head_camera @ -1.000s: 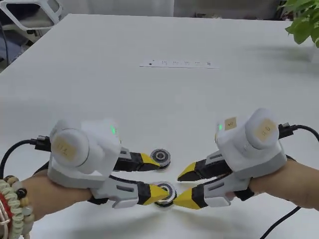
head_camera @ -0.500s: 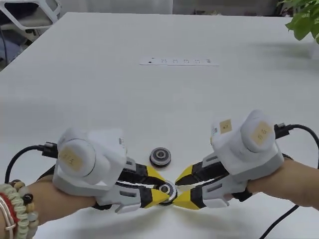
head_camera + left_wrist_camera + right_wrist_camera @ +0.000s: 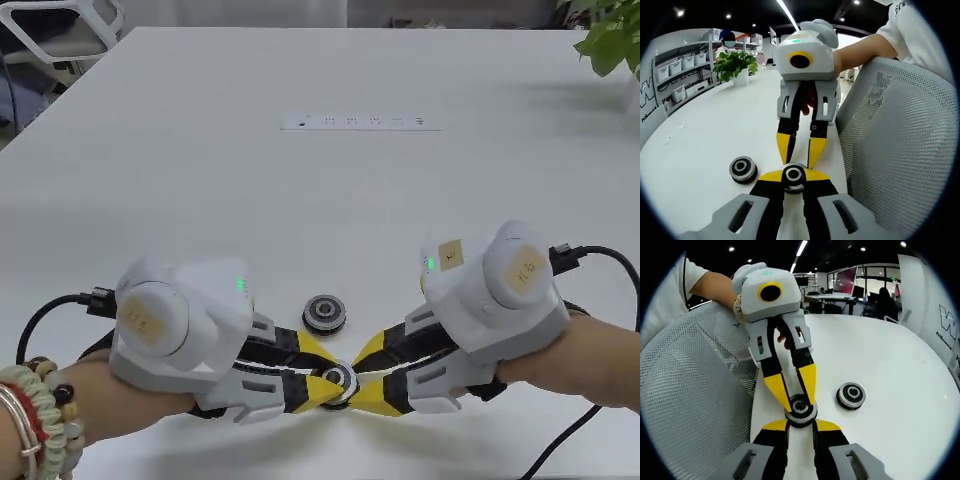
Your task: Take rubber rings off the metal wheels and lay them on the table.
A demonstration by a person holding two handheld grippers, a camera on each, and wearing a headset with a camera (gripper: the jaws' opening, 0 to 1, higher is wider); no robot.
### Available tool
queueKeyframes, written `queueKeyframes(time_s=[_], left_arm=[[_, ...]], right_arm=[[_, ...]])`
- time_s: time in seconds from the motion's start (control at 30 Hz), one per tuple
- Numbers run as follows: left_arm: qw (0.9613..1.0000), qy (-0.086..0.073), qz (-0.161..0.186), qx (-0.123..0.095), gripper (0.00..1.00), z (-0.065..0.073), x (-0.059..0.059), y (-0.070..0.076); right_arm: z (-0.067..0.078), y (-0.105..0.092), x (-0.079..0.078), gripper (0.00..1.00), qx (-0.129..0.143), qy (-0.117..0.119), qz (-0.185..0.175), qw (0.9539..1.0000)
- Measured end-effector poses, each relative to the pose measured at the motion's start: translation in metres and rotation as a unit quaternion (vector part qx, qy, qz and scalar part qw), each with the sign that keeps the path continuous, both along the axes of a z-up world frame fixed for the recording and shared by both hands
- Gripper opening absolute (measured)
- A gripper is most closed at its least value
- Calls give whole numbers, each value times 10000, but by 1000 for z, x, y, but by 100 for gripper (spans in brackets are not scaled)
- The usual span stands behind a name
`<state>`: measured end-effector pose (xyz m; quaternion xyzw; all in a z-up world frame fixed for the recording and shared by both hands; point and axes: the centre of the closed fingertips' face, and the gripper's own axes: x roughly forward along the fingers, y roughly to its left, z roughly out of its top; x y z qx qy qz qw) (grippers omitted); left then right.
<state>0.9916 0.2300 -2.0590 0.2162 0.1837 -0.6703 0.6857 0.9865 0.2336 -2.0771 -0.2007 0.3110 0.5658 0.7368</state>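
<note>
Having closed in over the last second, the left tool (image 3: 316, 388) and right tool (image 3: 366, 381) both clench the ringed wheel (image 3: 335, 379) between their meeting tips, so peeling can likely start; the second wheel (image 3: 324, 313) lies just beyond.

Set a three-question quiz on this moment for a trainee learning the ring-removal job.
1. True or false: the left gripper and the right gripper both have their fingers closed on the near wheel.
2. Where is the far wheel? A) lying free on the table, beyond the grippers; B) stacked on the near wheel; C) lifted in the air by a gripper.
3. Name the long white item lying farther back on the table.

Key: 1. True. 2. A. 3. The power strip.
</note>
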Motion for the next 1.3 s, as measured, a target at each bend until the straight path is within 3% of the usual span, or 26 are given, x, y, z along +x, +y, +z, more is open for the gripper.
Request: queueKeyframes(time_s=[0.2,0.33,0.57,0.97,1.1,1.13,1.2,1.27,1.3], left_arm=[[10000,-40,-37,-29,8,0,0,1],[10000,-56,-55,-42,8,0,0,1],[9999,-57,-68,-54,8,0,1,1],[9999,-43,-71,-89,8,0,2,3],[9999,-62,-38,-85,8,0,4,3],[9999,-67,-45,-81,8,0,4,3],[9999,-84,-52,-84,8,0,4,3],[9999,-78,-44,-87,8,0,4,3],[9999,-78,-43,-85,8,0,5,3]], right_arm=[[0,-1,1,15,25,41,-36,10000],[-3,-7,3,2,-81,34,-127,9999],[-3,-7,4,1,-79,81,-219,9997],[-4,-8,9,0,45,338,-697,9970],[-3,-9,13,0,56,289,-766,9966],[-4,-10,10,0,45,481,-910,9947],[-2,-11,14,0,66,454,-917,9947],[-2,-12,11,0,141,844,-1173,9894],[-2,-13,10,0,180,1131,-1348,9842]])
